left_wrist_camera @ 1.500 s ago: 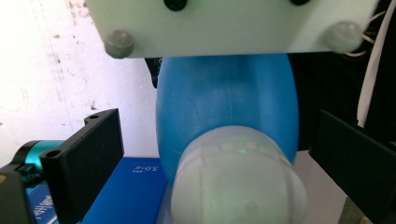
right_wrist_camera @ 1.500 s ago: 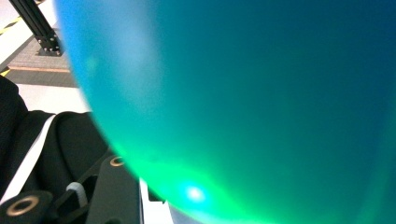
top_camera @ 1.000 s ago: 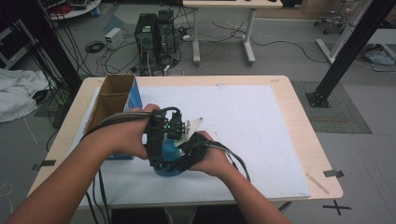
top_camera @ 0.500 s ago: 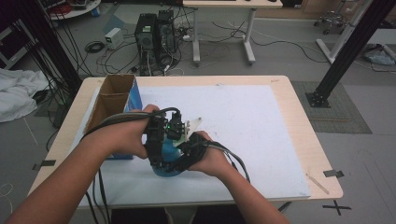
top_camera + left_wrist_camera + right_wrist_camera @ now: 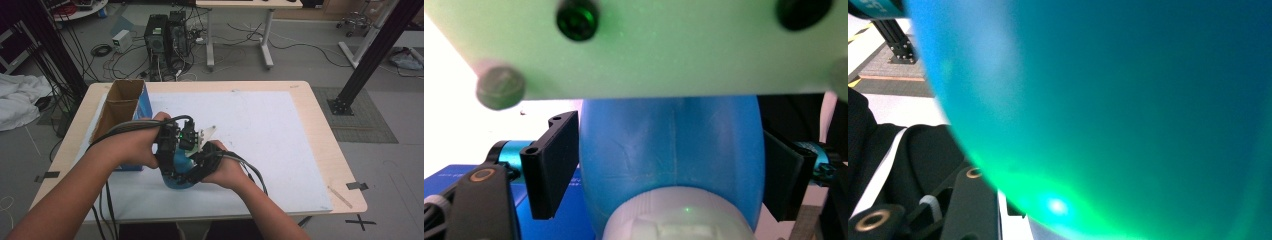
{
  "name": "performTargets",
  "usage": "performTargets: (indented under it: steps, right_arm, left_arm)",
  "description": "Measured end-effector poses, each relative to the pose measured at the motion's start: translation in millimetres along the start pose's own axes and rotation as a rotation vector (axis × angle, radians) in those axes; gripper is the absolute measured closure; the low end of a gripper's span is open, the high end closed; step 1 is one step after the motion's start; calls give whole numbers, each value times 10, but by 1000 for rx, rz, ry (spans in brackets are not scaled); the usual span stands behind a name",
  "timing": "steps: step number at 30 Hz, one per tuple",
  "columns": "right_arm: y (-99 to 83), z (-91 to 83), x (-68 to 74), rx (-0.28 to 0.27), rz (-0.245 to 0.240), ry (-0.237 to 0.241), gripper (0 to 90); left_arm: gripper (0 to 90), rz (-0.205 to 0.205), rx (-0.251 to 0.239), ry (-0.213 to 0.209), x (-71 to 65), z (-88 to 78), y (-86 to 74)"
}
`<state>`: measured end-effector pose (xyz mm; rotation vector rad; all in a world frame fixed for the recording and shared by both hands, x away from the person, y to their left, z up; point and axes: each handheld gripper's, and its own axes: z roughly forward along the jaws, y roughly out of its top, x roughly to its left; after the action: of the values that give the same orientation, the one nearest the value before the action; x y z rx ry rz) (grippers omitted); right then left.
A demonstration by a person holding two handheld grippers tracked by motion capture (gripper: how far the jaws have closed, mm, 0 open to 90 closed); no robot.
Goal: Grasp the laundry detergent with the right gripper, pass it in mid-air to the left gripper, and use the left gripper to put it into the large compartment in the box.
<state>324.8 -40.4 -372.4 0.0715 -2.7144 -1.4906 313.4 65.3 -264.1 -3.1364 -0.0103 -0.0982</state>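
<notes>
Down near the worktop's (image 5: 310, 125) front edge, both hands meet over a smooth, rounded translucent blue bottle (image 5: 669, 160) with a white cap. Left claw (image 5: 170, 165) has its flat black jaws pressed against the bottle's two sides. Right claw (image 5: 197, 167) sits tight against the blue curve; its grip I cannot tell. An open cardboard box (image 5: 120, 107) stands beside the white sheet (image 5: 260, 130)

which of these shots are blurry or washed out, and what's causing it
High view: evenly lit and sharp, table clear. Left gripper view: a pale green plate is too close to focus, and the background at left blows out white. Right gripper view: the blue bottle is pressed near the lens, a soft blur with a green glare spot.
</notes>
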Motion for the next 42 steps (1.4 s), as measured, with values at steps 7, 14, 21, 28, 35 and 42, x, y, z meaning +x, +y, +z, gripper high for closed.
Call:
performTargets:
  steps: [7,14,21,28,35,42]
  right_arm:
    - [4,-2,5,-5,1,2,467]
    - [1,-4,0,-3,2,-4,467]
    - [0,3,-5,-4,5,-1,467]
    - [-3,11,-16,-8,8,0,468]
    - [-5,15,-15,-7,-1,3,467]
    - [-3,19,-8,-9,8,17,449]
  left_arm:
    - [294,0,-4,-13,3,-8,2]
    - [295,7,2,-7,11,-10,9]
    - [349,9,9,-7,11,-16,16]
    - [378,-9,21,5,7,-16,29]
    - [384,-24,26,6,-12,-14,29]
    - [384,-30,20,-9,-4,-30,13]
